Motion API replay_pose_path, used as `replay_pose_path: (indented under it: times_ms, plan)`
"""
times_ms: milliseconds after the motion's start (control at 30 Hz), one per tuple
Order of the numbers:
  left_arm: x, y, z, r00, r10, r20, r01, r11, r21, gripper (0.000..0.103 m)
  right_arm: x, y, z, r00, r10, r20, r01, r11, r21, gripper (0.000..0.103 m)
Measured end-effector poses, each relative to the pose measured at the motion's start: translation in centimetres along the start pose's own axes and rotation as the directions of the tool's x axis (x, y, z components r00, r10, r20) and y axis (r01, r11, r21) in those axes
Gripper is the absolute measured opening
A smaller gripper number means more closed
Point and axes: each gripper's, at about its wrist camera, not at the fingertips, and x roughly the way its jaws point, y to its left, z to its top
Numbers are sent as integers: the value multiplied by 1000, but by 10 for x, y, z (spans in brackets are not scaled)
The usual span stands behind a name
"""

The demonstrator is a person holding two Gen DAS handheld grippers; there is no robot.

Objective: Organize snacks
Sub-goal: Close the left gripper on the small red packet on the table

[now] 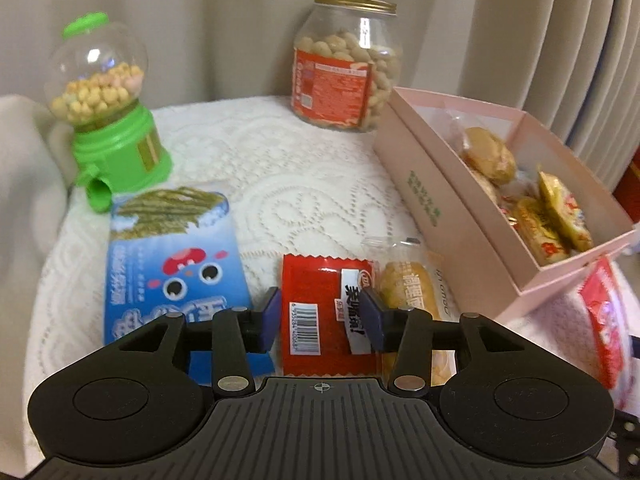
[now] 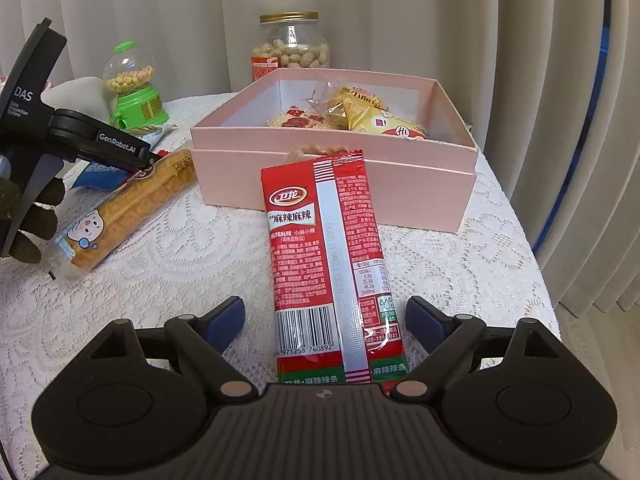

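My left gripper point(image 1: 322, 314) is open, its pads on either side of a small red snack packet point(image 1: 326, 316) lying on the lace cloth. A clear-wrapped bread stick point(image 1: 412, 300) lies just right of it and a blue seaweed snack bag point(image 1: 172, 272) to the left. My right gripper point(image 2: 325, 318) is open around the near end of a long red spicy-strip packet point(image 2: 332, 264) that leans against the pink box point(image 2: 332, 172). The box point(image 1: 448, 200) holds several wrapped snacks. The left gripper point(image 2: 100, 144) shows at the left of the right wrist view, above the bread stick point(image 2: 132, 208).
A green candy dispenser point(image 1: 108, 116) stands at the back left and a peanut jar point(image 1: 346, 64) at the back middle. Curtains hang behind the round table point(image 2: 480, 264). A red-and-white packet point(image 1: 604, 320) lies at the table's right edge.
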Motion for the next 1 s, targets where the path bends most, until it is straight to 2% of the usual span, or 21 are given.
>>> replay_pose_path:
  times_ms: [167, 300, 433, 600, 800, 1000]
  plan:
    - [-8, 2, -9, 996, -86, -19, 88, 992, 86, 50, 0, 1, 0, 1000, -2, -1, 2, 1000, -1, 89]
    - [-7, 6, -11, 995, -102, -3, 102, 992, 76, 53, 0, 1, 0, 1000, -3, -1, 3, 1000, -1, 89]
    - [-2, -1, -7, 997, -71, 14, 69, 995, 77, 53, 1, 1, 0, 1000, -3, -1, 3, 1000, -3, 90]
    - [3, -11, -4, 999, -52, 2, 51, 988, 148, 54, 2, 0, 0, 1000, 0, -3, 0, 1000, -9, 91]
    - [-12, -19, -20, 999, -48, -4, 48, 969, 242, 55, 2, 1, 0, 1000, -1, -3, 1, 1000, -9, 91]
    - [1, -23, -12, 999, -24, 34, 17, 982, 190, 58, 2, 2, -1, 1000, -3, -3, 3, 1000, -9, 92]
